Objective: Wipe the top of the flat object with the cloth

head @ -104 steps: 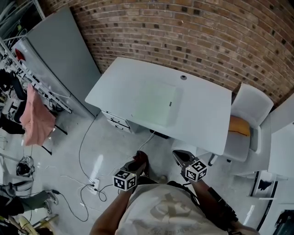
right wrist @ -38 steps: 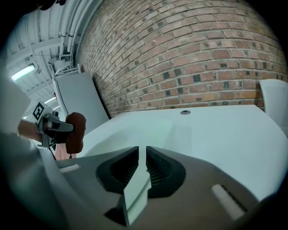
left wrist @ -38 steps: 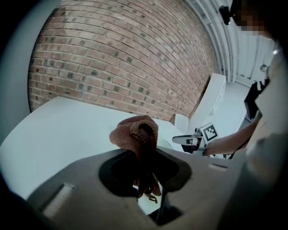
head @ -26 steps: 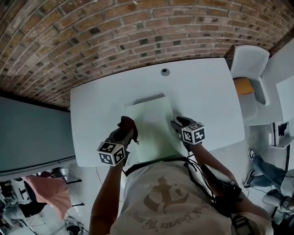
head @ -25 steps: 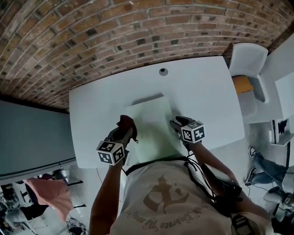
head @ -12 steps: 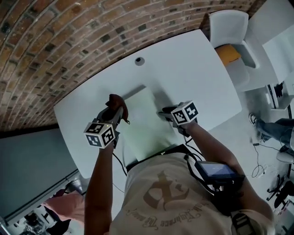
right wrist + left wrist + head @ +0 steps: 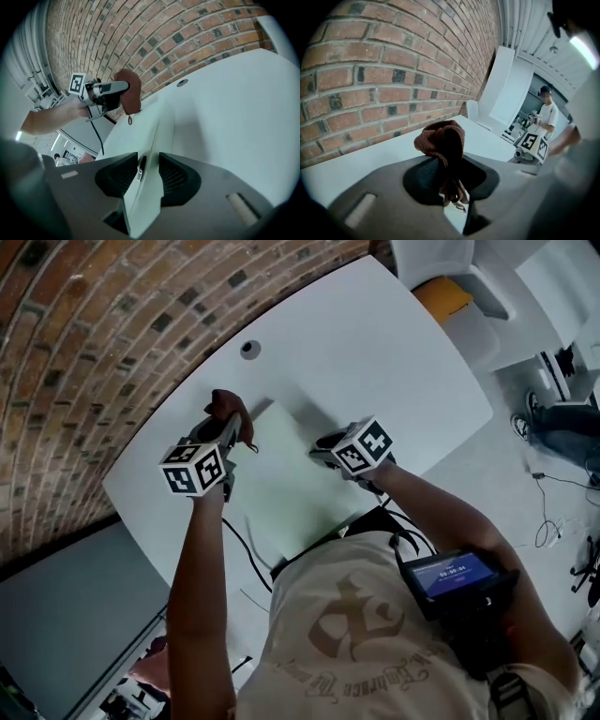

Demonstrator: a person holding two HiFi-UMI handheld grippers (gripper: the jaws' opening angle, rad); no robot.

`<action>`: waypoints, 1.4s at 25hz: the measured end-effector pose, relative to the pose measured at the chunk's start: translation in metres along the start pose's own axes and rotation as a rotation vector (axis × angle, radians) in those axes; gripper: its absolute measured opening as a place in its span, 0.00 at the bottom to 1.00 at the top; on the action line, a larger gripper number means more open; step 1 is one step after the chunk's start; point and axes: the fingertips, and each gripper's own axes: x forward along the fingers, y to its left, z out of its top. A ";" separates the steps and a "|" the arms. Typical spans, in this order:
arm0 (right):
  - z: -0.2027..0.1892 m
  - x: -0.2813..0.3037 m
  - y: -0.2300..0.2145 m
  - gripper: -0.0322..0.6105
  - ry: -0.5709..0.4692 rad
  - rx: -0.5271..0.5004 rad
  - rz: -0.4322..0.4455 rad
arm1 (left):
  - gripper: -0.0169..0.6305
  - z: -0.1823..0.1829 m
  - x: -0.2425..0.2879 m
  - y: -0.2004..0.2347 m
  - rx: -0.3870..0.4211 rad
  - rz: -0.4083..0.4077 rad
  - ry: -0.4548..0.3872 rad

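Both grippers are busy at the pale green flat object (image 7: pixel 281 479), which lies on the white table (image 7: pixel 375 343) close to its near edge. Our left gripper (image 7: pixel 449 180) has its jaws closed on the brown cloth (image 7: pixel 440 138). The cloth is bunched up in a lump above the jaw tips, and some loose threads hang down between them. From the head view we see this gripper at the far left corner of the flat object, with the cloth just beside that corner. Whether the cloth touches the surface there, we cannot tell.

Our right gripper (image 7: pixel 147 171) is at the right edge of the flat object. Its jaws have just been closing, and the thin edge of the object stands between them, with both pads against it. A small dark tab on that edge sits at the left pad. In this view the flat object runs away from the jaws toward the cloth in the other gripper.

Behind the table is the brick wall (image 7: pixel 94 324). A round cable hole (image 7: pixel 249 349) is in the table top, beyond the cloth and well apart from the flat object. A white chair (image 7: pixel 441 259) with an orange cushion stands at the far right end of the table.
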 end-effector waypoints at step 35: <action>-0.001 -0.001 -0.002 0.30 0.002 -0.001 0.057 | 0.14 -0.056 0.098 0.020 -0.022 -0.154 0.498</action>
